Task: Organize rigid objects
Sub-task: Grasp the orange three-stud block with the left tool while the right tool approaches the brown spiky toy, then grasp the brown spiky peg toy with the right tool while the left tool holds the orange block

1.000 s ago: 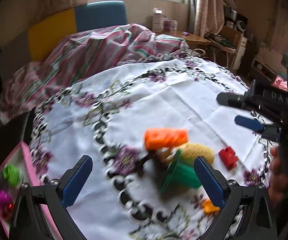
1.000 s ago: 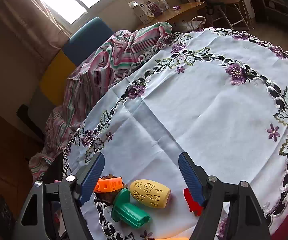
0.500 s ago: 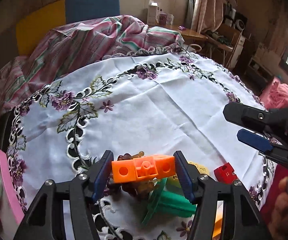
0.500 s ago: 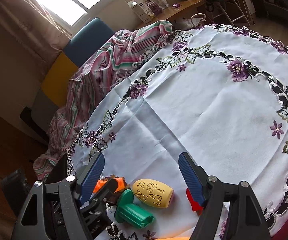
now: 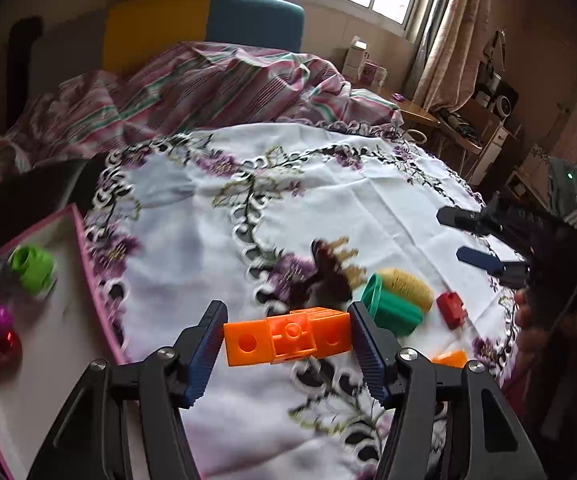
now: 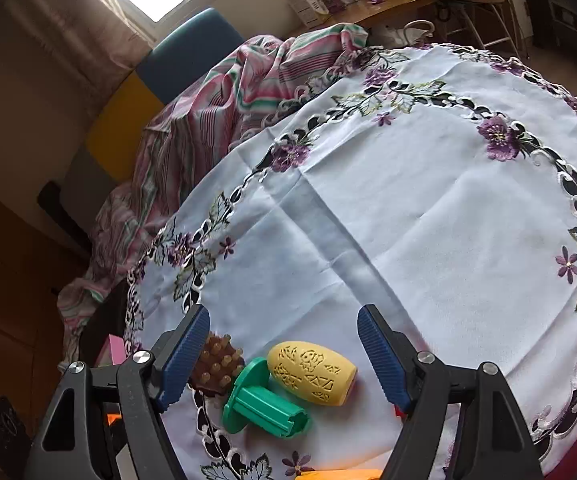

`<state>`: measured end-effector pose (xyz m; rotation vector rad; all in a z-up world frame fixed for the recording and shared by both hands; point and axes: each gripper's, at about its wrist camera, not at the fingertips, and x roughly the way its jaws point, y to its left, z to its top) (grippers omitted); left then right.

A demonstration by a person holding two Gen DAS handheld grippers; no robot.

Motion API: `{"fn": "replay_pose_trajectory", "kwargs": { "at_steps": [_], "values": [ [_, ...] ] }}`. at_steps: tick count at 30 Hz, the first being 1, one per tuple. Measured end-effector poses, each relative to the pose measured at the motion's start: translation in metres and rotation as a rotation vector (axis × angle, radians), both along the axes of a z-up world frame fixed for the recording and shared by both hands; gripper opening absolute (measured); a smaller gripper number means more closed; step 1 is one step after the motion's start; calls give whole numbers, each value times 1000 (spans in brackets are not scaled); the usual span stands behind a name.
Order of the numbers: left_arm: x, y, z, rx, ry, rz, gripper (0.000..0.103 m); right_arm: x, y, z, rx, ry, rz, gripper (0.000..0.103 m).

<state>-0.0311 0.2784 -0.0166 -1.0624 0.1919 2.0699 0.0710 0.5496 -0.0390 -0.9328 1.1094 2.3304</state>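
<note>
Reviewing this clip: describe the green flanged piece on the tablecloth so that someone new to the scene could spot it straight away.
Start at the white tablecloth with purple embroidered flowers, then go to the cluster of toys at its near edge. The green flanged piece lies on its side there, touching the yellow carved barrel, with the brown studded piece beside it. It alone is green, with a round disc at one end of a ribbed stem.

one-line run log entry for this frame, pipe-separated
left gripper: shut on orange block | right gripper: open, empty | pink tray: three pieces | tablecloth: green piece, yellow barrel
</note>
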Motion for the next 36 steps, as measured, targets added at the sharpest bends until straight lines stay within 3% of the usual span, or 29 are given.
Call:
{"fn": "replay_pose_trajectory", "kwargs": {
  "at_steps": [12,20,26,28,29,30,32,36],
  "values": [
    [15,-74,4,35,-20,89,63,-32,-39,-3,88,-97,200,78],
    [15,-115,10,36,12,154,63,-84,-90,7,292,-186,419,79],
    [13,-140,5,47,-20,210,63,-127,-101,-19,362,-319,506,83],
    [13,-145,4,47,-23,222,63,-133,-97,-35,332,-343,511,83],
    [13,-147,4,46,-23,227,63,-134,-91,-43,281,-340,504,81],
    [13,-149,3,46,-26,231,63,-134,-87,-49,232,-344,502,71],
    [12,-152,1,50,-34,240,63,-131,-82,-44,239,-310,494,56],
    [12,-152,-4,48,-48,243,63,-128,-80,-44,250,-311,492,53]
  ]
}}
